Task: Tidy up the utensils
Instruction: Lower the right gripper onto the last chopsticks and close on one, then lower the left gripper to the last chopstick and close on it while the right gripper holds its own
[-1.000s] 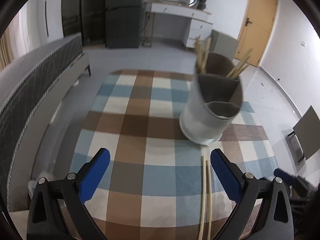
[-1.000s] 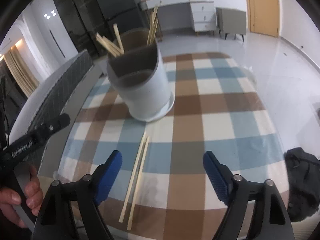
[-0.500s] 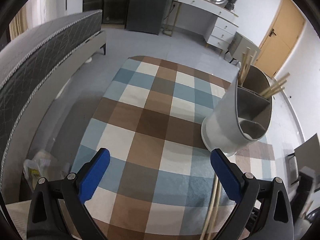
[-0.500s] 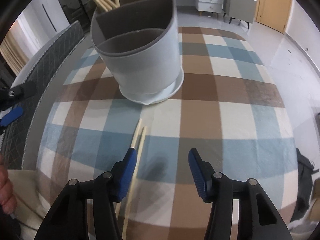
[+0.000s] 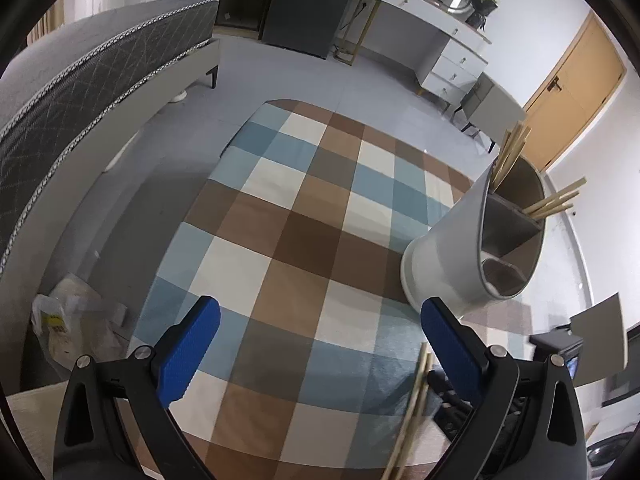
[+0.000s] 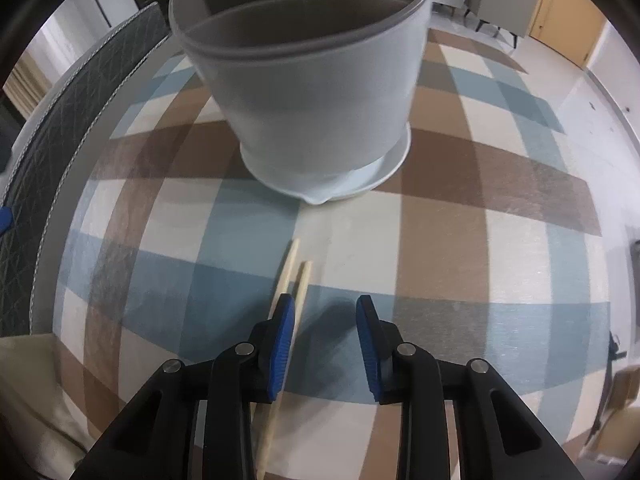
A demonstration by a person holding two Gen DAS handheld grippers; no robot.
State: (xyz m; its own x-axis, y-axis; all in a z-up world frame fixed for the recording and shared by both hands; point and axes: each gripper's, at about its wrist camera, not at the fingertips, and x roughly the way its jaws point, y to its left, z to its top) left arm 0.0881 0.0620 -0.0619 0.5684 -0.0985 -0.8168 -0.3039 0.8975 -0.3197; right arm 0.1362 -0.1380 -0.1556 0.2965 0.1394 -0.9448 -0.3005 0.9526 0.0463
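Observation:
Two loose wooden chopsticks (image 6: 299,276) lie side by side on the checked tablecloth (image 6: 440,248), just in front of the white divided utensil holder (image 6: 312,100). My right gripper (image 6: 325,314) hovers low over their near part and its jaws are closing. One stick runs just inside the left pad (image 6: 285,328), the other passes under that finger, and neither is pressed. My left gripper (image 5: 320,340) is wide open over bare cloth, left of the holder (image 5: 440,272) and the loose chopsticks (image 5: 416,396). Several chopsticks (image 5: 550,202) stand in the holder's back compartments.
The table edge curves close on the left, with a grey quilted bed (image 5: 80,92) beyond it. A plastic bag (image 5: 68,320) lies on the floor below. A white dresser (image 5: 440,52) and a wooden door (image 5: 572,92) stand far back.
My right gripper has dropped toward the loose chopsticks and its jaws have narrowed from wide to about a third. The left gripper has shifted and rolled, staying open, so the holder now sits further right.

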